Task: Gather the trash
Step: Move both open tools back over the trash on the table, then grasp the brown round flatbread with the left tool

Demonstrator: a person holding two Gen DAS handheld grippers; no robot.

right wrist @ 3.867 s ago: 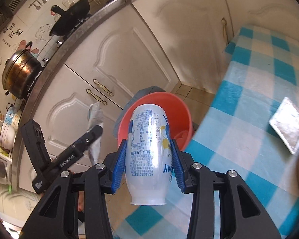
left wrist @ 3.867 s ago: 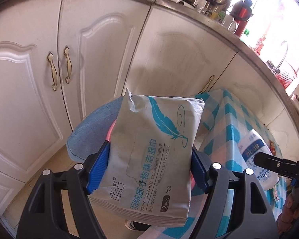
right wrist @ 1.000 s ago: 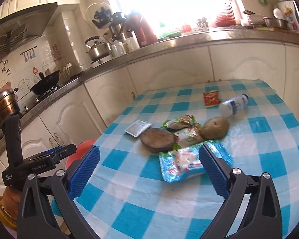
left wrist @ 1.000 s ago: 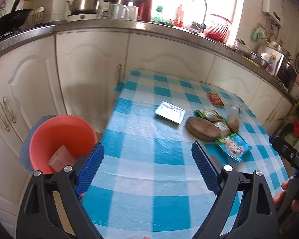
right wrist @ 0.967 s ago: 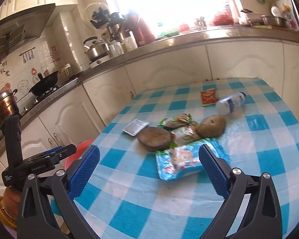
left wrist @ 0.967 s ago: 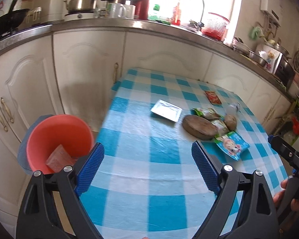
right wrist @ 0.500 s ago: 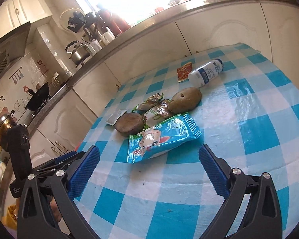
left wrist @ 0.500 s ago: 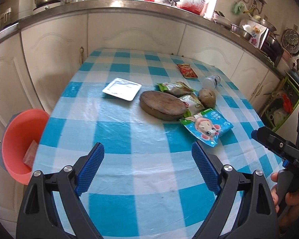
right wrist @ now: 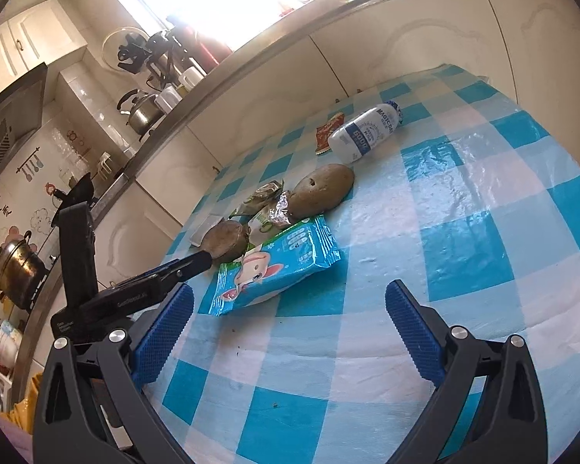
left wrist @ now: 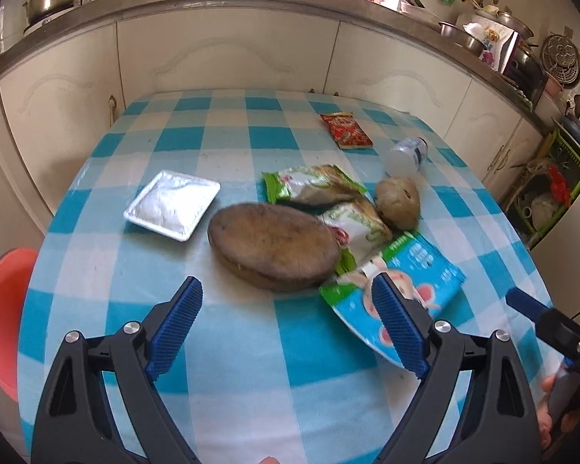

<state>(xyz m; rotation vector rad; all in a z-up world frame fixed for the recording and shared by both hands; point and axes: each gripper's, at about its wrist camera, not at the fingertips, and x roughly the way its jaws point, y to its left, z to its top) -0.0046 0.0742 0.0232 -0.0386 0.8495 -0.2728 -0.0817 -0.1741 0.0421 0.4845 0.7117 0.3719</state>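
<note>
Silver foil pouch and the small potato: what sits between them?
In the left wrist view, the big flat brown slab and two green-edged snack wrappers lie between the silver foil pouch and the small potato.

On the blue-and-white checked tablecloth (left wrist: 228, 332): white square foil tray (left wrist: 172, 203) left of the flat brown round slab (left wrist: 273, 245). Blue cartoon-printed packet (left wrist: 413, 278) right of it (one corner touching). Green-edged crumpled wrappers (left wrist: 313, 187) behind; brown lumpy potato (left wrist: 398, 197), white plastic bottle (left wrist: 406, 150), red sachet (left wrist: 346, 130) farther back. Orange plastic bucket (left wrist: 4, 309) beyond the left table edge.
</note>
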